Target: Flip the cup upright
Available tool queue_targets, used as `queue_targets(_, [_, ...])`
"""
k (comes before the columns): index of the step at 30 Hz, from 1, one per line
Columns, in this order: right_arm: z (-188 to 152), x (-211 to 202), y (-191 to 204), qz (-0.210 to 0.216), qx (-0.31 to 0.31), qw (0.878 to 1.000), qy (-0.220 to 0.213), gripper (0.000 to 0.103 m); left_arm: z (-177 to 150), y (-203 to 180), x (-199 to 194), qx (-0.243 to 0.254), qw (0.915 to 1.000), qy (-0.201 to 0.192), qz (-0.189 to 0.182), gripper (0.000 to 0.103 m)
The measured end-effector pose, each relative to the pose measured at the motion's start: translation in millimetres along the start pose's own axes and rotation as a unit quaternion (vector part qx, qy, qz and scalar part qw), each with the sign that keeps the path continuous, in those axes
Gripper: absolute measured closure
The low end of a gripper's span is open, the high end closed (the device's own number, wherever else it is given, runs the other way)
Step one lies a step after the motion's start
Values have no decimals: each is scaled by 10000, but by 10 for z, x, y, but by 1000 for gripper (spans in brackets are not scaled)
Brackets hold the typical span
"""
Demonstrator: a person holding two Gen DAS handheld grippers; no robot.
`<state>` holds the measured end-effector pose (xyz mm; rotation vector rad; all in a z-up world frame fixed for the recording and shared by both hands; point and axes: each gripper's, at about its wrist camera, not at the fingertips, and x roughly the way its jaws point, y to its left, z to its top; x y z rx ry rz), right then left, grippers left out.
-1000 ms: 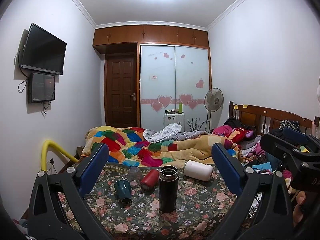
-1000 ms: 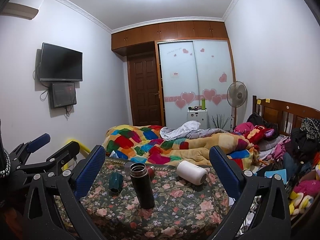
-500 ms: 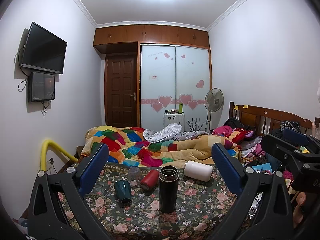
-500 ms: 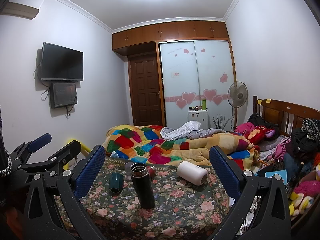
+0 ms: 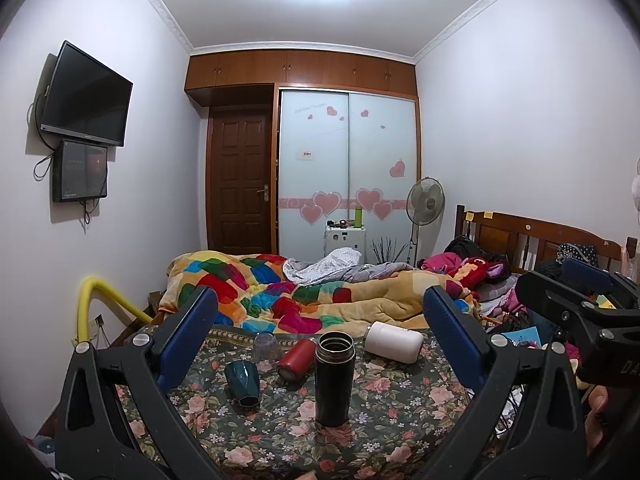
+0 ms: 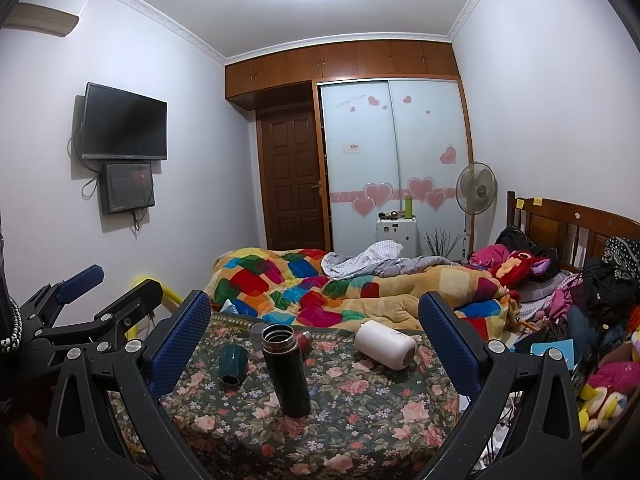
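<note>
A floral-cloth table [image 5: 400,412] holds several cups. A black flask [image 5: 334,378] stands upright and open at the middle; it also shows in the right wrist view [image 6: 286,368]. A teal cup [image 5: 242,380] lies tipped at the left [image 6: 232,364]. A red cup [image 5: 296,358] lies on its side behind the flask. A white cup [image 5: 394,342] lies on its side at the right [image 6: 384,344]. A clear glass [image 5: 266,346] stands mouth-down at the back. My left gripper [image 5: 320,340] and right gripper [image 6: 316,340] are open and empty, held short of the table.
A bed with a patchwork quilt [image 5: 304,296] lies right behind the table. A yellow pipe [image 5: 100,300] rises at the left. Clothes and toys [image 6: 600,320] pile up at the right. The other gripper shows at the right edge [image 5: 580,312] and at the left edge [image 6: 80,312].
</note>
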<state>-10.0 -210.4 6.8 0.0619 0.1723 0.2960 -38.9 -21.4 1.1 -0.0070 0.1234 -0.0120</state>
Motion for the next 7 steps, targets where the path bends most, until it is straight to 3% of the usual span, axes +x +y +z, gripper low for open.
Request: queue_targets(7, [-44,52,61,26,-47,10000,79,0,-73,50,44,-134,9999,90,-15,0])
